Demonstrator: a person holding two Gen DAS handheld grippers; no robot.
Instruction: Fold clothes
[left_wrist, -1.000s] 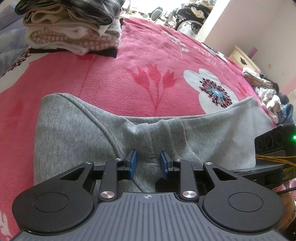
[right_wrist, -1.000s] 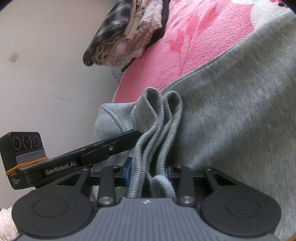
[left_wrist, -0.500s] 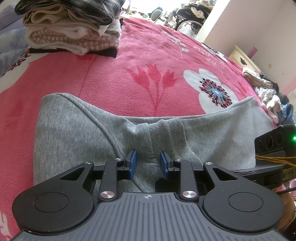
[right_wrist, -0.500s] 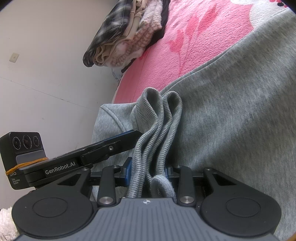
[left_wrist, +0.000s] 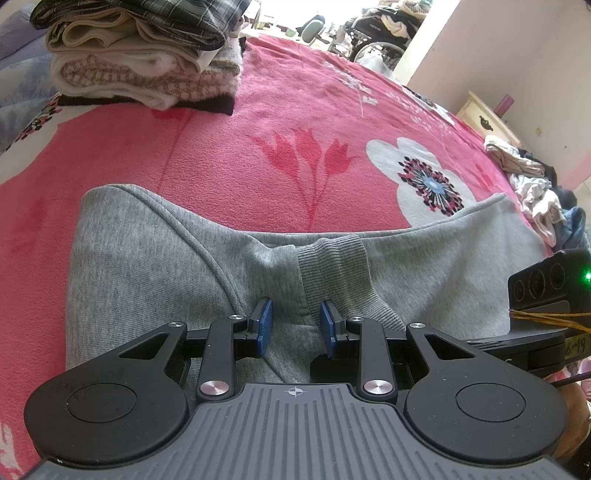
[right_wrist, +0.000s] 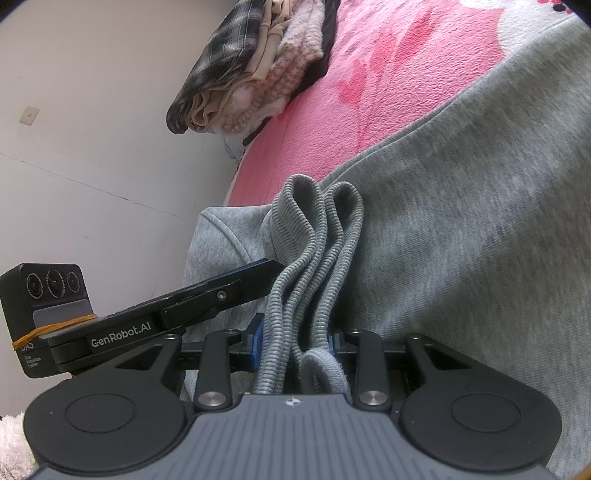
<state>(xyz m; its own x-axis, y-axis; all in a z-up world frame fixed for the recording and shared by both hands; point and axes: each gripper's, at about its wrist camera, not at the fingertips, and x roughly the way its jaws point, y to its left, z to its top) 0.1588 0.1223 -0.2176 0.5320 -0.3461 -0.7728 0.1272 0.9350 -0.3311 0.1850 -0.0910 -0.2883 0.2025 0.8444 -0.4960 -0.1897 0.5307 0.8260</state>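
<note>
Two grippers sit low on a grey sweatshirt (left_wrist: 155, 280) spread over a pink floral blanket (left_wrist: 258, 125). Left gripper (left_wrist: 295, 321): blue pads part-way apart around a fold beside the ribbed cuff (left_wrist: 332, 266); whether they pinch the cloth, cannot tell. Folded clothes stack (left_wrist: 140, 55) at 11 o'clock, loose clothes heap (left_wrist: 532, 192) at 3 o'clock. Right gripper (right_wrist: 295, 341): clenched on bunched ribbed hem (right_wrist: 314, 266). In its view at 9 o'clock, the left unit's side reads "GenRobot.AI"; its camera block (right_wrist: 40, 306) shows "DAS" under a yellow rubber band.
</note>
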